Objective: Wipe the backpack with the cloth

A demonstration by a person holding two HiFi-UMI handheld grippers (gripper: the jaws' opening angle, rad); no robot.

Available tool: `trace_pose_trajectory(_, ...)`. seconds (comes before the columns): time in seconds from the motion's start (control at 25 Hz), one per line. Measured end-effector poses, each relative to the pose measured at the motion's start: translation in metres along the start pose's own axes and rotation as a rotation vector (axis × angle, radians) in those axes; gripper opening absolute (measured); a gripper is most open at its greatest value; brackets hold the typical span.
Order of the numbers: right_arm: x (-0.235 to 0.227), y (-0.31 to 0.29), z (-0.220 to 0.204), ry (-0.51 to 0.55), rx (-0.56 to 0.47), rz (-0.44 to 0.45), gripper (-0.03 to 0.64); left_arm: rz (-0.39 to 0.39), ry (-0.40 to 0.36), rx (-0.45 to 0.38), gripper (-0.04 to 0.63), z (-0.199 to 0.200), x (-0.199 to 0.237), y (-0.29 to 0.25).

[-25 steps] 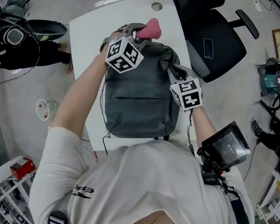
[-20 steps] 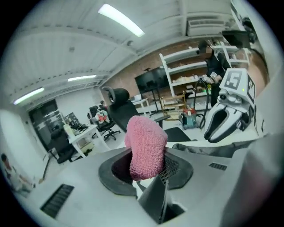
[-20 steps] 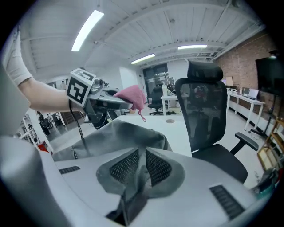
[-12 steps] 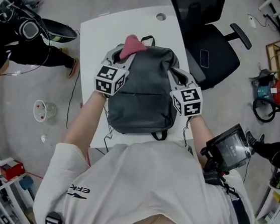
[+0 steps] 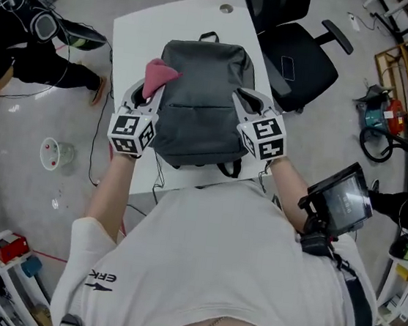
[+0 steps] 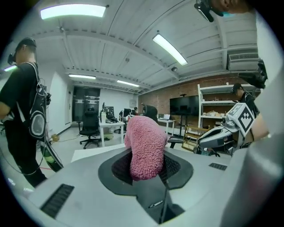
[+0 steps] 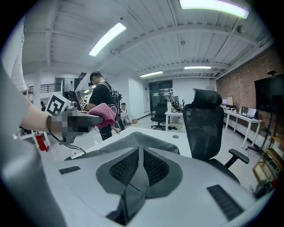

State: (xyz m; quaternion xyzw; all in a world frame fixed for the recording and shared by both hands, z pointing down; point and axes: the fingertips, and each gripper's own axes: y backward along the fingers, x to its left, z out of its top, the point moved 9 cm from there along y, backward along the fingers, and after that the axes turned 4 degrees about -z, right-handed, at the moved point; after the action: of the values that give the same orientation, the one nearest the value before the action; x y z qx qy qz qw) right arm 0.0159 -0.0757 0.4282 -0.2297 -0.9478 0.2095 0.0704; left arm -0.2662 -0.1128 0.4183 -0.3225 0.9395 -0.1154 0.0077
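Note:
A dark grey backpack [image 5: 200, 106] lies flat on the white table [image 5: 143, 26], its handle at the far end. My left gripper [image 5: 144, 94] hangs at the backpack's left edge, shut on a pink cloth [image 5: 155, 77] that sticks up between its pads. In the left gripper view the cloth [image 6: 145, 146] fills the jaws of my left gripper [image 6: 144, 165]. My right gripper [image 5: 242, 100] rests at the backpack's right edge. In the right gripper view the pads of my right gripper [image 7: 141, 165] meet with nothing showing between them, just in front of the backpack [image 7: 133, 141].
A black office chair [image 5: 293, 37] stands close to the table's far right corner. A person in black [image 5: 27, 41] stands on the floor to the left. A small screen [image 5: 339, 201] hangs at my right hip. The table has a round cable hole [image 5: 226, 9].
My left gripper has carried the pink cloth from the backpack's top end down along its left side toward me. The right gripper has stayed at the right edge.

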Motion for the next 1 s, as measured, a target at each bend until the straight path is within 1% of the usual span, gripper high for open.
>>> trace_pose_trajectory(0.32, 0.019, 0.02, -0.011, -0.01, -0.03, -0.011, 0.032, 0.106, 0.1, -0.031, 0.101, -0.035, -0.022, 0.056)
trace_pose_trajectory(0.44, 0.024, 0.028, -0.018, -0.024, -0.051, -0.014, 0.032, 0.144, 0.116, -0.036, 0.101, -0.048, -0.036, 0.069)
trace_pose_trajectory(0.6, 0.028, 0.04, -0.026, -0.059, -0.081, -0.039, 0.032, 0.159, 0.13, -0.044, 0.101, -0.058, -0.053, 0.079)
trace_pose_trajectory(0.76, 0.036, 0.055, -0.031, -0.08, -0.114, -0.061, 0.028, 0.177, 0.12, -0.073, 0.101, -0.059, -0.068, 0.091)
trace_pose_trajectory(1.0, 0.038, 0.066, -0.03, -0.085, -0.135, -0.076, 0.025, 0.17, 0.124, -0.087, 0.101, -0.056, -0.079, 0.094)
